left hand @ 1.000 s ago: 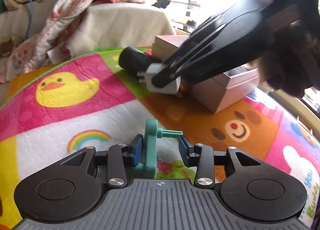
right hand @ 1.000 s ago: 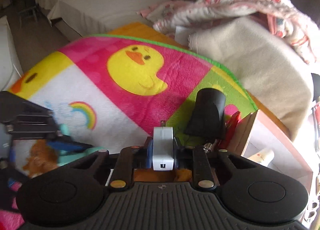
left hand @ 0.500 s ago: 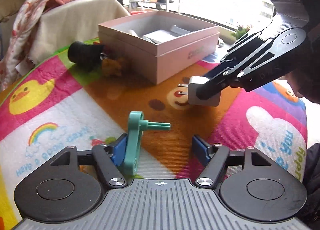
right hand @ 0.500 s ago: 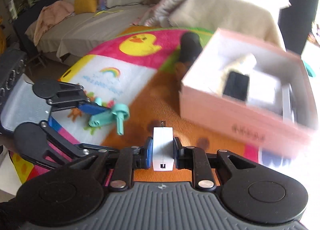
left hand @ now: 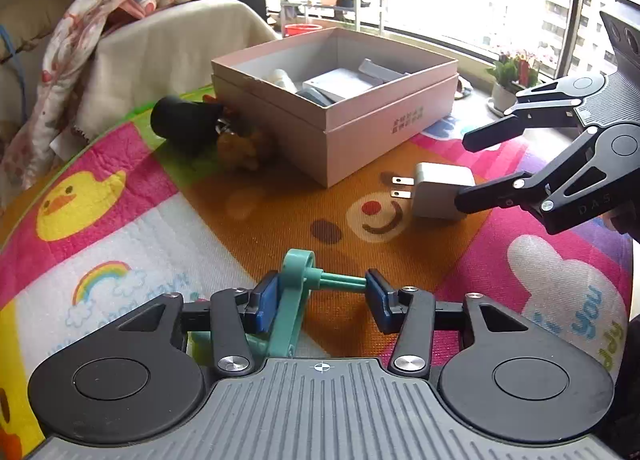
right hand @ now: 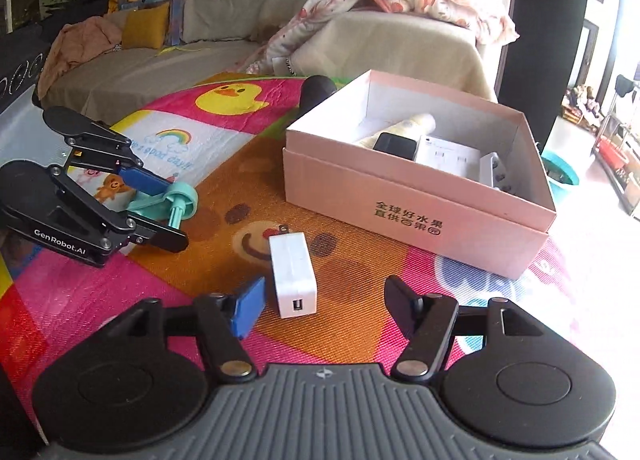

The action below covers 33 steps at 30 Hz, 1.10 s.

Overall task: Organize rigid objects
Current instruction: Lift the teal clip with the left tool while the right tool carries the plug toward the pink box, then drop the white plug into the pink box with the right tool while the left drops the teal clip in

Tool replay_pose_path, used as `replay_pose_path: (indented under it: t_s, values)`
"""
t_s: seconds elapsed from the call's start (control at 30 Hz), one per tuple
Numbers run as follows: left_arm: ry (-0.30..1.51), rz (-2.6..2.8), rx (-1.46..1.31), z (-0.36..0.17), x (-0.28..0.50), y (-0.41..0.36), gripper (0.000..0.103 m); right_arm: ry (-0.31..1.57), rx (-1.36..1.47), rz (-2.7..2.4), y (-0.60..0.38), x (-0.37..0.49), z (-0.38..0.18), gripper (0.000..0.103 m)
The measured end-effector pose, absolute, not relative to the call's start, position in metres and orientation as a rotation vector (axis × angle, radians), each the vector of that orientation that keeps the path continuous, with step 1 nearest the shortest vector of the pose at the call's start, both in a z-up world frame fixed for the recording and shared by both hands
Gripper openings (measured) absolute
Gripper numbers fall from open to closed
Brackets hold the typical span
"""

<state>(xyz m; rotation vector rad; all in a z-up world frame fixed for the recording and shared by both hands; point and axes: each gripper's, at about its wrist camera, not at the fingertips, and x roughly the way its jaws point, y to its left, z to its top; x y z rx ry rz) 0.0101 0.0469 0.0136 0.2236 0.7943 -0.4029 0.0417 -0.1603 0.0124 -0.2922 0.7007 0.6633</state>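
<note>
A white USB wall charger lies flat on the colourful play mat, prongs away from my right gripper, which is open around its near end and holds nothing. The charger also shows in the left wrist view. My left gripper is shut on a teal plastic crank-shaped part, pads against its body and peg tip; it also shows in the right wrist view. An open pink box holding several items stands behind the charger.
A black cylinder and a small orange toy lie left of the box. A blanket-covered sofa stands beyond the mat. A window and a potted plant are at the right.
My right gripper set the charger down on the mat in front of the box and opened. My left gripper closed on the teal part.
</note>
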Motion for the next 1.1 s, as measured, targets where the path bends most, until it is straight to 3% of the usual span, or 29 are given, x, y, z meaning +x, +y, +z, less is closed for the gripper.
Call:
replay_pose_path:
  t_s: [0.37,0.47,0.53,0.57,0.8,1.1]
  values:
    - [0.798,-0.353,0.142,0.017,0.001,0.052,0.051,0.667,-0.294,0.715,-0.145,0.043,0.007,0.065]
    - [0.803,-0.362,0.145,0.018,-0.006,0.048,0.051,0.674,-0.321,0.714,-0.133,0.046,0.002,0.049]
    - [0.805,-0.378,0.150,0.019,-0.013,0.043,0.050,0.691,-0.344,0.722,-0.128,0.046,0.002,0.024]
    - [0.803,-0.386,0.155,0.021,-0.018,0.040,0.050,0.696,-0.351,0.724,-0.127,0.044,0.003,0.020]
    - [0.706,-0.480,0.175,0.063,-0.053,0.016,0.047,0.665,-0.336,0.765,-0.160,0.009,0.040,0.020]
    - [0.326,-0.463,0.146,0.216,0.000,0.001,0.047,0.335,-0.167,0.632,-0.208,0.037,0.175,0.020]
